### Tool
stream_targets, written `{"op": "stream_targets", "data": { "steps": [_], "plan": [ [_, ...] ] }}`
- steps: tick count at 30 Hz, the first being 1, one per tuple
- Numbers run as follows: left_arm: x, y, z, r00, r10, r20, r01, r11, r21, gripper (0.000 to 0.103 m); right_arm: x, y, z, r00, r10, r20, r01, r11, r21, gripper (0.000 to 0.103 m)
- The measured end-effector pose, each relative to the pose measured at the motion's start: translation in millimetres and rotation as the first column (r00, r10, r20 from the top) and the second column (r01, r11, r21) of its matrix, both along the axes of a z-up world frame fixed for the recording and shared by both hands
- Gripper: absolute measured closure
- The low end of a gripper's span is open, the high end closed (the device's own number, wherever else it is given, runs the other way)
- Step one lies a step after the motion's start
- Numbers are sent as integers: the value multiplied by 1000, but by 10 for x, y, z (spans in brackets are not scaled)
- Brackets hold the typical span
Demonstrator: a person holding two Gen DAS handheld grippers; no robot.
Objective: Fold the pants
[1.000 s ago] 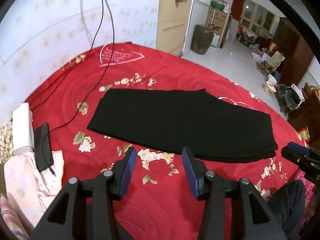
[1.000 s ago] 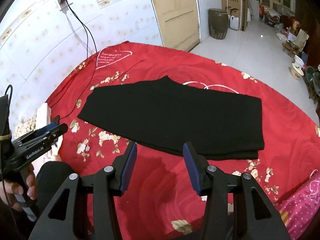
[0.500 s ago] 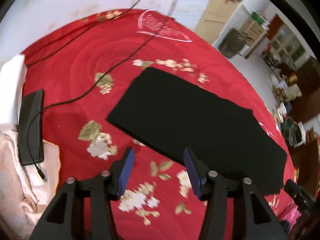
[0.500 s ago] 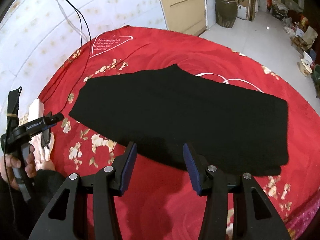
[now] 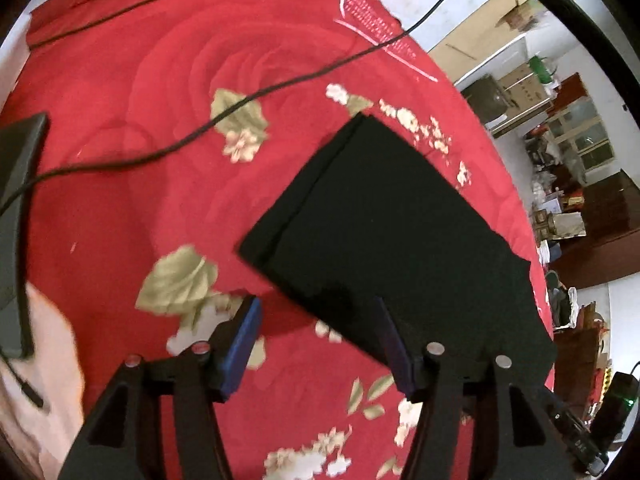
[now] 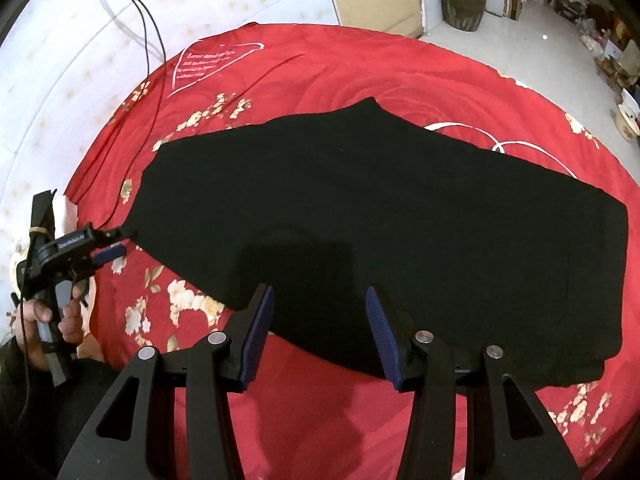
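- Left tongs (image 5: 316, 332) are gaping wide and holding nothing — over the last second they have swung in from well back and now sit right at the near corner of the black pants (image 6: 380, 216), the right-hand pad already over the cloth edge.
- Right tongs (image 6: 320, 320) are also spread wide and empty; they too have closed in, and the long near edge of the pants now runs between their pads at 12 o'clock.
- Pants lie flat on the red floral bedspread (image 6: 360, 64), already doubled leg on leg, stretching from 9 o'clock to 3 o'clock in the right wrist view.
- My read: both tools have gone from hovering to lining up on the near edge — a grasp for the next fold looks close, though nothing is pinched yet.
- Edges: the left end shows two layers slightly offset in the left wrist view, so a shallow bite could catch only the top one.
- Room: bare bedspread lies beyond the pants toward 12 o'clock, plenty to carry cloth across.
- Watch the black cable (image 5: 200, 136) trailing at 10 o'clock and the dark flat device (image 5: 16, 216) at 9 o'clock — both well apart from the pants.
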State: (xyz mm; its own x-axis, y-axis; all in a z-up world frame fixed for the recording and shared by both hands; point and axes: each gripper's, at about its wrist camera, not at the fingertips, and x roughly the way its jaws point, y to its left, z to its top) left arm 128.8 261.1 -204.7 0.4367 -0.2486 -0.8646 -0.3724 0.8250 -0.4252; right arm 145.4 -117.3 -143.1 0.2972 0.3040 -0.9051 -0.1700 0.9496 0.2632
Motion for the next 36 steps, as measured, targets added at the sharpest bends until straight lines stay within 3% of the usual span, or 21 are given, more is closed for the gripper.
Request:
{"op": "stream_targets", "data": {
  "steps": [6,8,10,12,15,22,29,32,36],
  "plan": [
    [124,-50,5,995,-17,97,12,998,54,42,32,-99,-38,1000,-29,-4,29,1000,7,54],
    [147,-79,3,994,-21,105,10,995,101,56,18,-133,-37,999,-38,-6,38,999,8,54],
    [201,-48,13,995,-19,97,3,988,157,84,-5,-176,-27,999,-47,-8,47,999,13,54],
    [205,2,12,996,-2,91,-13,988,157,93,-29,-214,-11,998,-55,-9,55,998,18,54],
    [217,-18,93,995,6,96,-20,989,145,95,-86,-276,56,998,-63,1,63,998,24,54],
    [232,-487,698,971,-86,222,57,989,137,96,-280,-539,190,993,-113,17,112,992,56,54],
    [314,-1527,1252,898,-296,325,268,955,130,96,-497,-986,241,978,-209,21,206,974,98,54],
    [289,-2043,1302,855,-395,336,379,918,114,96,-557,-1176,231,968,-249,19,246,963,107,54],
    [261,-2695,1034,806,-522,281,523,849,76,96,-599,-1361,173,958,-287,6,284,952,111,54]
  ]
}}
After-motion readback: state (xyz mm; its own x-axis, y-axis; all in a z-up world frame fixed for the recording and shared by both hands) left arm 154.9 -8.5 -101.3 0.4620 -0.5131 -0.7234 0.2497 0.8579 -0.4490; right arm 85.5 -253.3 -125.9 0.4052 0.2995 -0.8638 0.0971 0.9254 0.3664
